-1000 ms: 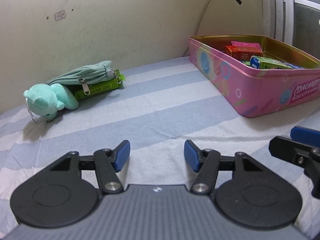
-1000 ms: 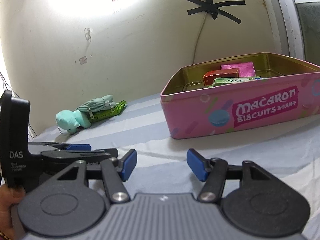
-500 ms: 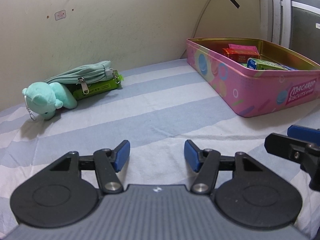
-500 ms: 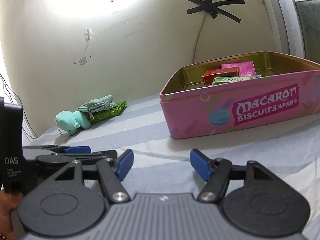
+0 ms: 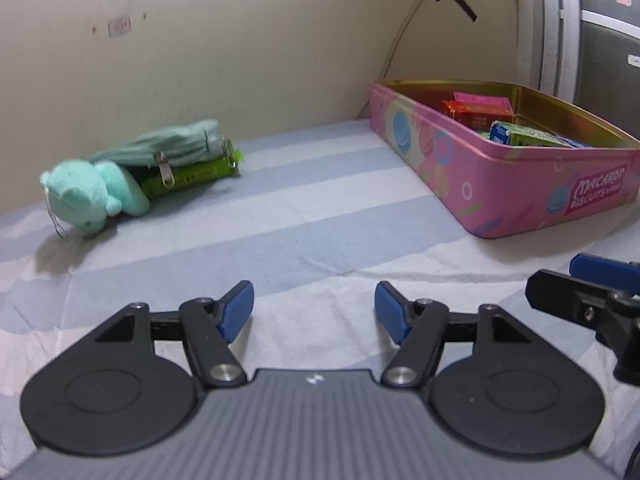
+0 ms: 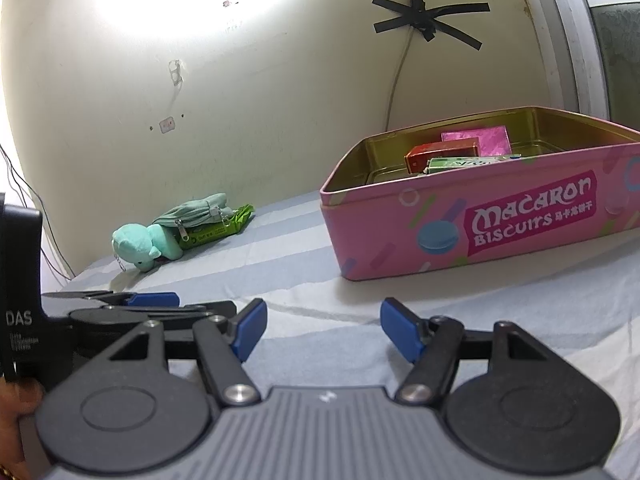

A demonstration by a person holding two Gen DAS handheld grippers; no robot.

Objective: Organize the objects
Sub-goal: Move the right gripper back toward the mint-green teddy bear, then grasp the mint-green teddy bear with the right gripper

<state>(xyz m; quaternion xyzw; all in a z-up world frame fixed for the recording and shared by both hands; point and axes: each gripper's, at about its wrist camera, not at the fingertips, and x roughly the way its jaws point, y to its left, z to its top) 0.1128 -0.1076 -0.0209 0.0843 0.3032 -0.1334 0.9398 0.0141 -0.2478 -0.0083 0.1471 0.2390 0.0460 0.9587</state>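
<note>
A pink Macaron Biscuits tin [image 5: 520,200] [image 6: 480,236] stands open at the right by the wall, with several small boxes [image 5: 476,110] [image 6: 444,156] inside. At the far left lie a mint plush bear [image 5: 86,196] [image 6: 138,246], a teal zip pouch [image 5: 168,148] [image 6: 196,212] and a green packet [image 5: 196,178] [image 6: 218,232] under the pouch. My left gripper [image 5: 314,312] is open and empty over the striped sheet. My right gripper [image 6: 322,330] is open and empty, just right of the left one; it also shows in the left wrist view [image 5: 588,288].
The striped blue and white sheet [image 5: 304,216] [image 6: 280,264] covers the surface. A cream wall [image 5: 240,40] stands behind, with a taped cable [image 6: 400,72] and a window frame [image 5: 560,28] at the right.
Both grippers drew back and lowered a little, so the tin and the plush pile look slightly farther away. The right gripper's jaws opened a bit wider.
</note>
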